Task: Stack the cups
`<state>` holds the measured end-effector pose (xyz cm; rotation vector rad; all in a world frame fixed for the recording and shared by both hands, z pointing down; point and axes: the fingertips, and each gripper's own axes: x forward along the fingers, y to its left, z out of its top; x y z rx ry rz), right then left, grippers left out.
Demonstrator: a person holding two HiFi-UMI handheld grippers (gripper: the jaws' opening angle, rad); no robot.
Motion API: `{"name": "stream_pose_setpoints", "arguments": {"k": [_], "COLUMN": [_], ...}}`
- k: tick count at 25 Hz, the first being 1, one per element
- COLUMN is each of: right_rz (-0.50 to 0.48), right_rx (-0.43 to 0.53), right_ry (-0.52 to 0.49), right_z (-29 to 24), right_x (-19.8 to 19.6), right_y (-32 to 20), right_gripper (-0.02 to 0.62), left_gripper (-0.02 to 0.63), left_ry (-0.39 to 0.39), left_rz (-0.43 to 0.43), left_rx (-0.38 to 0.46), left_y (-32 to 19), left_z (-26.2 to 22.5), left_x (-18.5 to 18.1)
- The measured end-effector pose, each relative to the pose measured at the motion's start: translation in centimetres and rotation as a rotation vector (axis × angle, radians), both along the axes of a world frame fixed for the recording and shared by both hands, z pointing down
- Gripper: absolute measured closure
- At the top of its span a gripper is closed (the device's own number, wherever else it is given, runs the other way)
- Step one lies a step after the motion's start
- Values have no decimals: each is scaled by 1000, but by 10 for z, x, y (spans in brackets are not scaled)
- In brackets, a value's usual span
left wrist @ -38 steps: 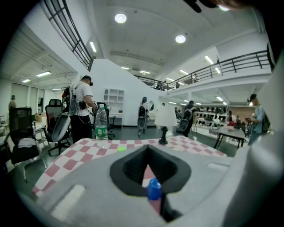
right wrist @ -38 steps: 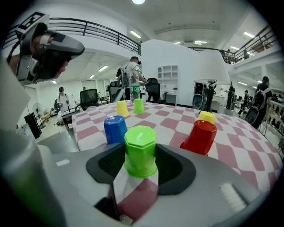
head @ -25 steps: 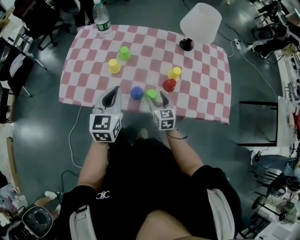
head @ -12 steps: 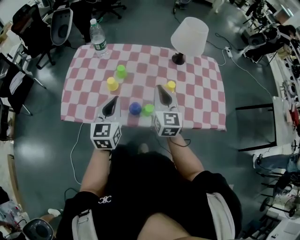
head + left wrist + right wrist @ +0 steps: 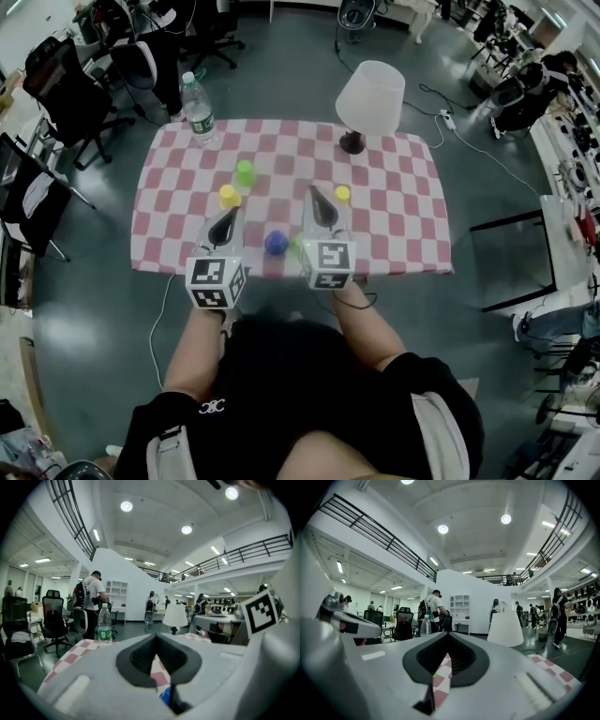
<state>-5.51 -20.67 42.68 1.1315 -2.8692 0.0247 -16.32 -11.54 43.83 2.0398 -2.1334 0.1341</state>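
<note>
Small cups stand on the red-and-white checked table [image 5: 394, 225]: a green cup [image 5: 246, 172] and a yellow cup [image 5: 229, 196] at the left, another yellow cup [image 5: 342, 194] at the right, and a blue cup [image 5: 276, 243] near the front edge. A second green cup [image 5: 296, 246] peeks out beside my right gripper [image 5: 322, 206], whose jaws have just been closing with nothing between them; it is shut and held high, pointing level. My left gripper [image 5: 225, 225] is also shut and empty, left of the blue cup [image 5: 165, 696]. No red cup shows.
A water bottle [image 5: 200, 108] stands at the table's far left corner and a white lamp [image 5: 369, 98] at the far edge. Office chairs [image 5: 56, 84] stand on the floor to the left. People stand in the hall beyond the table.
My right gripper has risen well above the table and its jaws have closed. The left gripper lifted slightly. The red cup, visible a second ago, is now hidden behind the right gripper.
</note>
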Motion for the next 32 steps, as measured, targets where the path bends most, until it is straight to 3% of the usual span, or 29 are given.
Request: {"name": "stream_pose_setpoints", "arguments": {"k": [12, 32], "right_rz": [-24, 85], "right_rx": [-27, -57], "right_ry": [-4, 10], "right_z": [5, 27], "right_x": [-68, -149], "right_y": [19, 27], "right_gripper": [597, 597], "left_gripper": [607, 607], "left_ry": [4, -9], "left_rz": [-31, 107], "left_rx": [-4, -23], "left_y": [15, 3], "left_z": [-5, 10], "left_x": [-70, -147]}}
